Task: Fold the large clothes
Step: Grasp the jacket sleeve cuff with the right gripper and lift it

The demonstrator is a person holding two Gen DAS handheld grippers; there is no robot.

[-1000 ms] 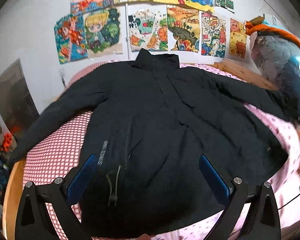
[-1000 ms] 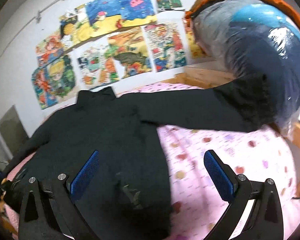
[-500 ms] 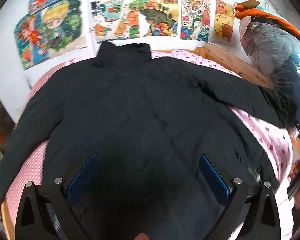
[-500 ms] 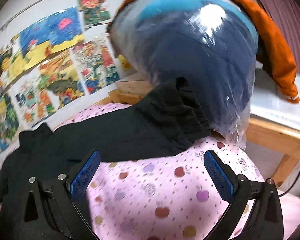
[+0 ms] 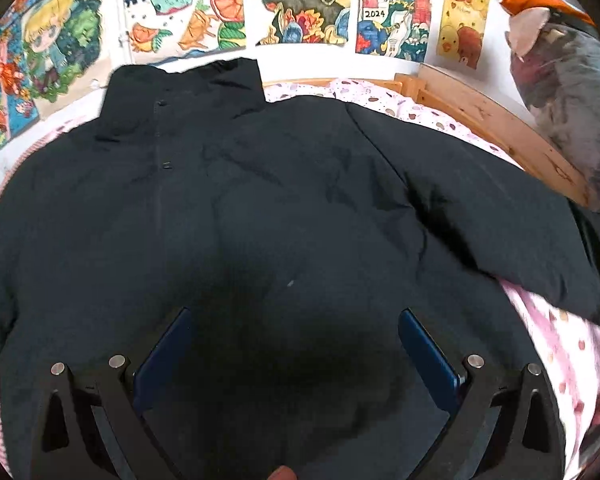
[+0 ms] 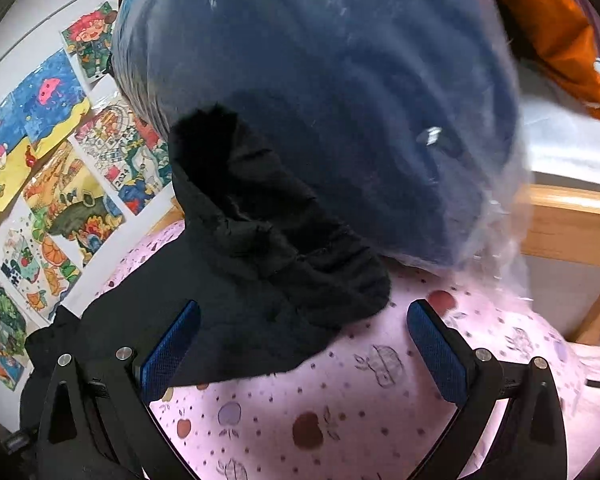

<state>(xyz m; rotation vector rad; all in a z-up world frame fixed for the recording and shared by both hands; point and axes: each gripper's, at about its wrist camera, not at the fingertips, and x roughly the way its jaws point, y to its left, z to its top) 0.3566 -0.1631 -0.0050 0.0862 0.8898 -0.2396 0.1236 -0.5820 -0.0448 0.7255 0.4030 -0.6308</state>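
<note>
Left wrist view: the left gripper hangs low over the body of the black jacket, fingers spread wide with nothing between the blue pads. The jacket lies front-up across the pink printed bedsheet, filling the space ahead of the gripper. Its collar sits at the far end against the wall, below a row of coloured drawings. One sleeve runs off to the gripper's right toward a plastic-wrapped bundle. The jacket's near hem is hidden beneath the gripper, and the other sleeve is cut off at the left edge. The fabric directly under the gripper is in deep shadow and hard to read.

Right wrist view: the right gripper is held just above the bedsheet, jaws wide apart and empty. The jacket's sleeve cuff lies just ahead, between the finger lines, gathered and wrinkled, its tip resting against the plastic-wrapped bundle. The wooden bed frame shows to the right. The bundle is blurred, and its contents cannot be determined beyond a dark blue mass.
</note>
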